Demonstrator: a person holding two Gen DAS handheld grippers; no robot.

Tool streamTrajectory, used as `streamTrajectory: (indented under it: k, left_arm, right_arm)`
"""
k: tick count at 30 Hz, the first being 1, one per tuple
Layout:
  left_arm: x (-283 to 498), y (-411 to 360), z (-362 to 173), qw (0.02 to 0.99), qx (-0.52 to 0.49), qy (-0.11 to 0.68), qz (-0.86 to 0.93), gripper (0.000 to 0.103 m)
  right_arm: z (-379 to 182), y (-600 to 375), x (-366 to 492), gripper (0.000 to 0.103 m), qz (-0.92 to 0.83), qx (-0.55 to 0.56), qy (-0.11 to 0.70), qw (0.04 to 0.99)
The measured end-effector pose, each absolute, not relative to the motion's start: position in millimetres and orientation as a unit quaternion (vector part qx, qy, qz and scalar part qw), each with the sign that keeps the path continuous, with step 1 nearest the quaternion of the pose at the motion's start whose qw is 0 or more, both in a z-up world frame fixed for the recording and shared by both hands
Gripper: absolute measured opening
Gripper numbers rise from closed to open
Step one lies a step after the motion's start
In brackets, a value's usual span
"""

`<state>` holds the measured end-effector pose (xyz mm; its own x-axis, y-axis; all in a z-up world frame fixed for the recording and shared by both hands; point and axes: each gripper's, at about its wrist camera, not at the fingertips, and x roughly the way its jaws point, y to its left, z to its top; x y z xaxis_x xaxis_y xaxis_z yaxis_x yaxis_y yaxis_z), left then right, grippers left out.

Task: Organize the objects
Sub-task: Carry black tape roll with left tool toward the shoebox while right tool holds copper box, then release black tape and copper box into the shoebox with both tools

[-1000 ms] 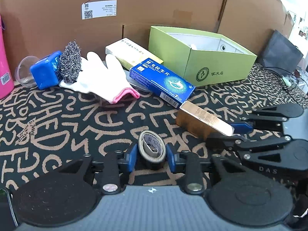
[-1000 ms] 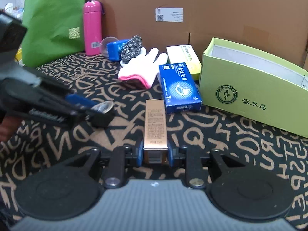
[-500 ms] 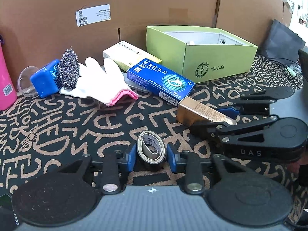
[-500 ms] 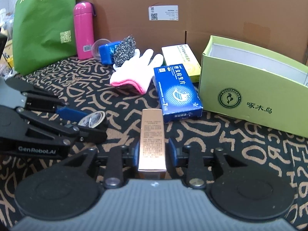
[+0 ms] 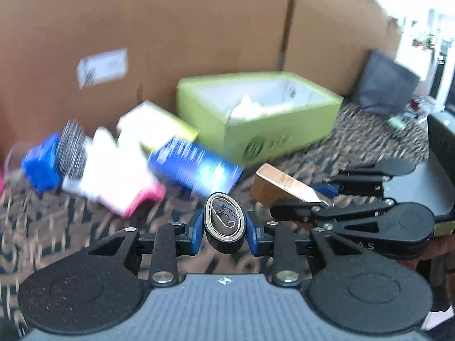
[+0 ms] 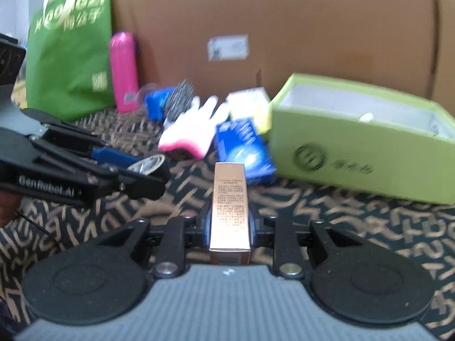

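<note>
Left gripper (image 5: 224,228) closing, pads pressed on tape roll (image 5: 224,221), held above patterned cloth (image 5: 71,227). Right gripper (image 6: 229,228) clamped on gold box (image 6: 229,207), raised near green box (image 6: 361,153). Background blurred.

On the tabletop (image 6: 355,227) an open box (image 6: 355,153) stood to the right, before a cardboard wall (image 6: 284,14). Left of it lay two cartons (image 6: 244,145), then a glove (image 6: 190,130), a scourer (image 6: 177,99) and a bottle (image 6: 123,71), with a bag (image 6: 69,56) leftmost. Nearer, the left gripper (image 5: 224,227) held a tape roll (image 5: 224,221) beside the right gripper (image 6: 230,227), which held a slim box (image 6: 230,204).
</note>
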<state>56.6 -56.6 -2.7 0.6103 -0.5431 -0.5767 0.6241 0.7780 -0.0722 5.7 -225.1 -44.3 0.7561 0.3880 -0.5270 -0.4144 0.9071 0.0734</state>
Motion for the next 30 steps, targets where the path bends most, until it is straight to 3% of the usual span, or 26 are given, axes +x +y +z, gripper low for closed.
streamTrajectory:
  k: [7,12,25,26,27,28,29,30]
  left_arm:
    - [91.3,-113.0,55.1,0.9,0.075,0.227,-0.364,0.032]
    - [135.8,-160.9,69.5,0.907,0.076,0.217,-0.352,0.032]
    - [229.0,-223.1,11.8,0.899,0.105,0.294,-0.308,0.032]
    - [233.5,-223.9,8.6,0.895,0.107,0.297,-0.314,0.039]
    - [235.7,-225.2,6.1,0.894,0.109,0.302,-0.314,0.06]
    - [236.5,-224.7,5.0,0.896,0.106,0.305,-0.306,0.07]
    - [234.0,-221.5,5.5,0.902,0.102,0.298,-0.296,0.076]
    - [229.4,-216.2,7.4,0.907,0.096,0.288,-0.293,0.076]
  right_arm:
    - [15.0,-289.9,28.6,0.024,0.144,-0.015,0.201,0.969]
    - [33.9,-324.5,79.2,0.024,0.084,-0.025,0.193,0.977]
    - [-29.7,-355.4,206.0,0.024,0.044,-0.036,0.299,0.953]
    - [-34.4,-356.6,211.2,0.025,0.047,-0.036,0.306,0.95]
    - [-37.6,-357.7,214.5,0.038,0.048,-0.034,0.315,0.947]
    - [-38.6,-358.5,213.7,0.046,0.047,-0.032,0.319,0.946]
    - [-36.4,-358.3,207.4,0.05,0.054,-0.034,0.31,0.949]
    - [-31.4,-356.0,197.6,0.055,0.061,-0.039,0.295,0.953]
